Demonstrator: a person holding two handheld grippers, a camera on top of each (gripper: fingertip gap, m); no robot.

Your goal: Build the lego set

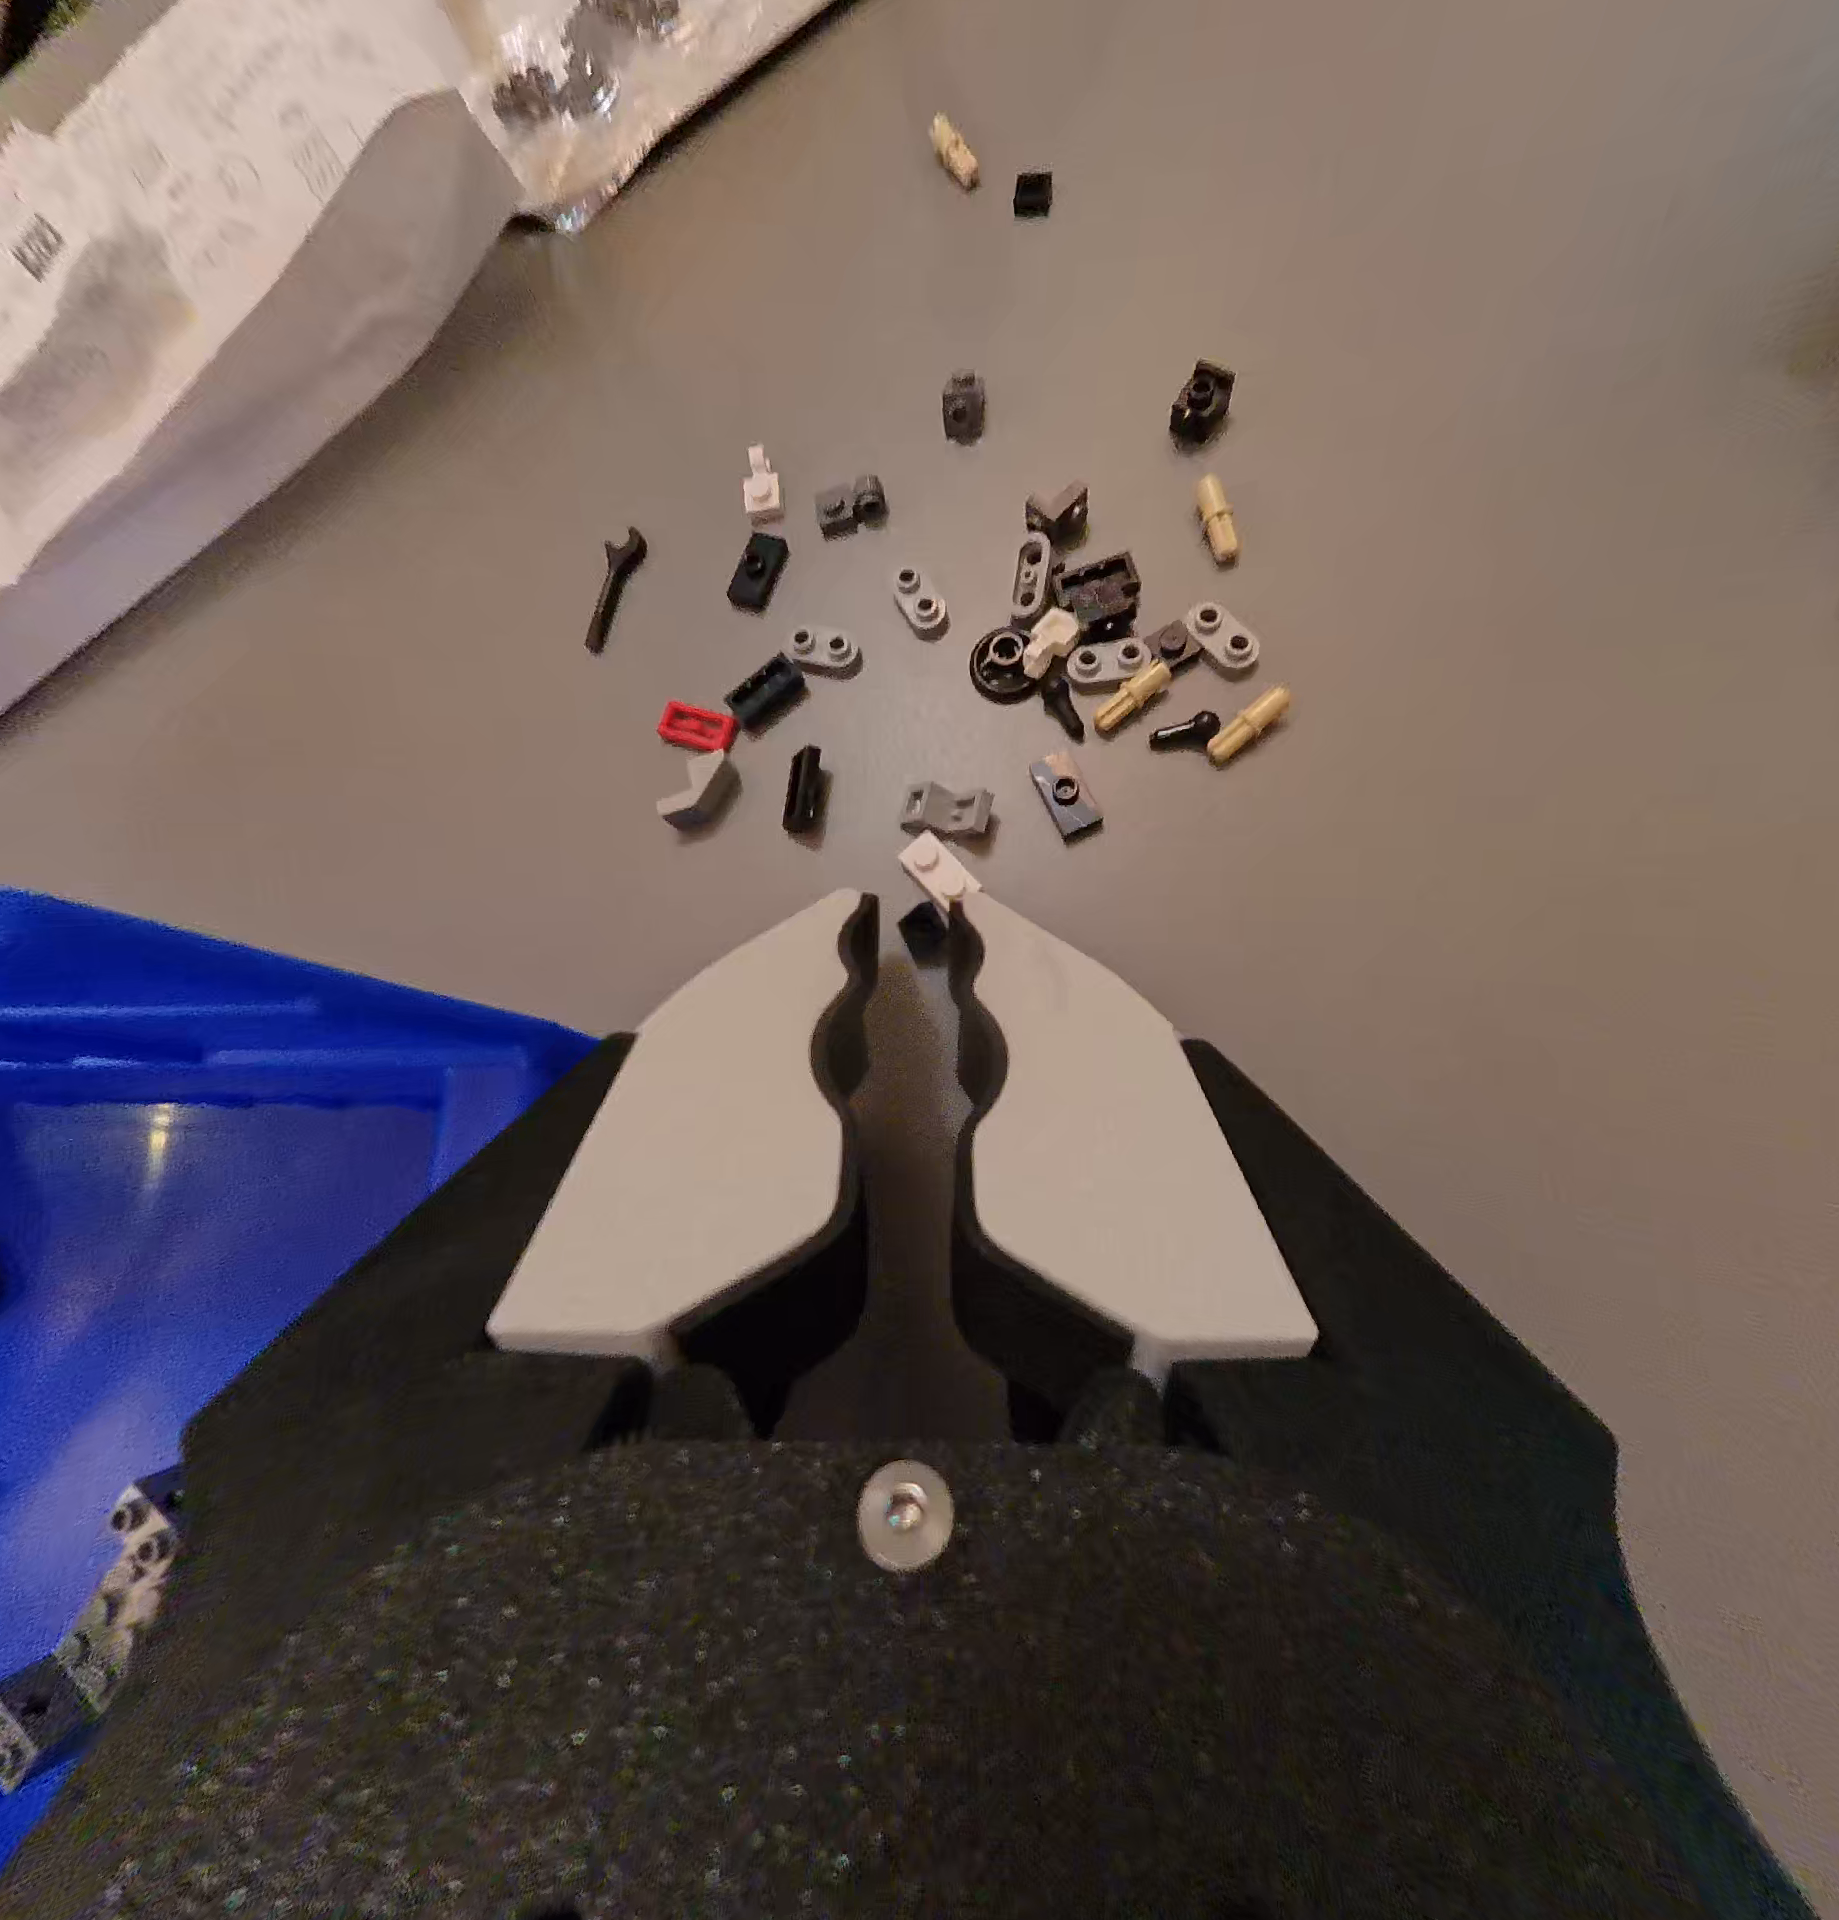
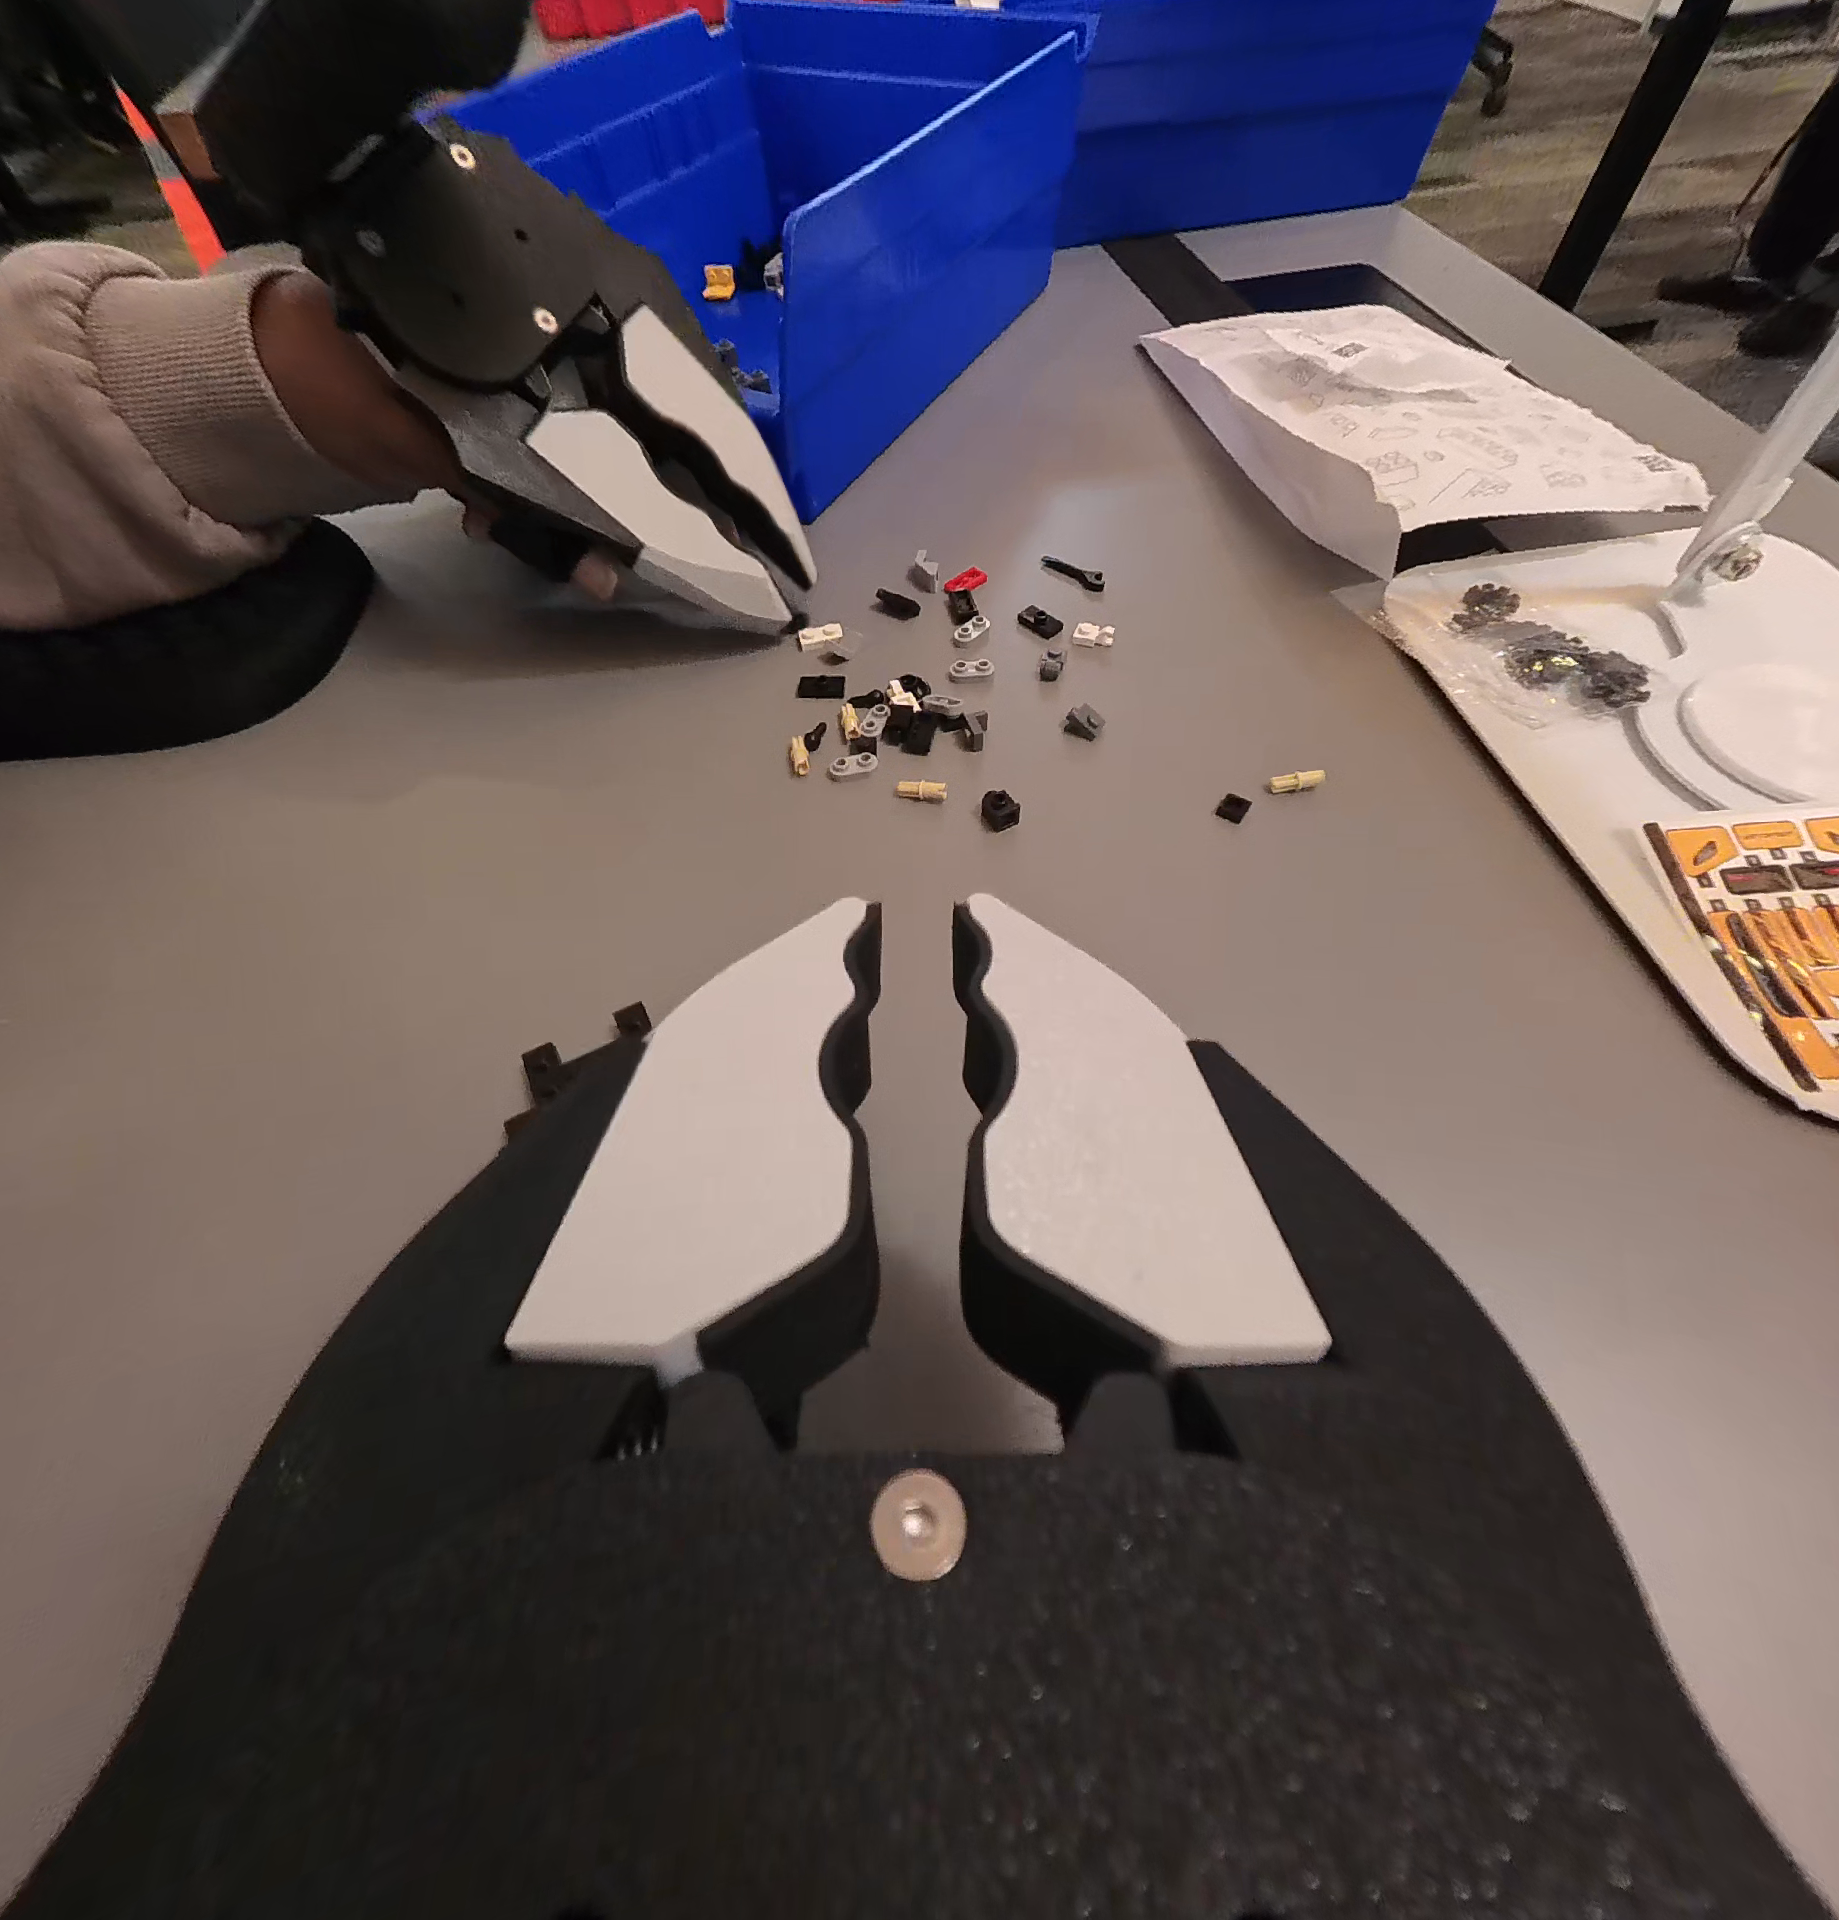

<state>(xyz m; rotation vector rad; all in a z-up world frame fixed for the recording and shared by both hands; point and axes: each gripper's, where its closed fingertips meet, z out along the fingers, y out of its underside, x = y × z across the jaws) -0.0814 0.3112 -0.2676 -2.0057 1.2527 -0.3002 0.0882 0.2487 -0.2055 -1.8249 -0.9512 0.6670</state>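
Jaws of the left gripper (image 1: pixel 915 909) stand slightly spread around a small black piece (image 1: pixel 920 923) beside a white plate (image 1: pixel 939 865); right gripper (image 2: pixel 917 914) hovers spread and empty short of the loose pile (image 2: pixel 925 707). Nothing looks assembled; the build has barely begun.

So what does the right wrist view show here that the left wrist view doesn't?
Only the right wrist view shows the orange sticker sheet, the right gripper hanging open and empty, the person's sleeve, and the left gripper from outside.

Only the left wrist view shows a small black piece between the left gripper's tips; whether it is gripped is unclear.

Both show the scattered lego pieces, the red plate, the white paper bag and a blue bin.
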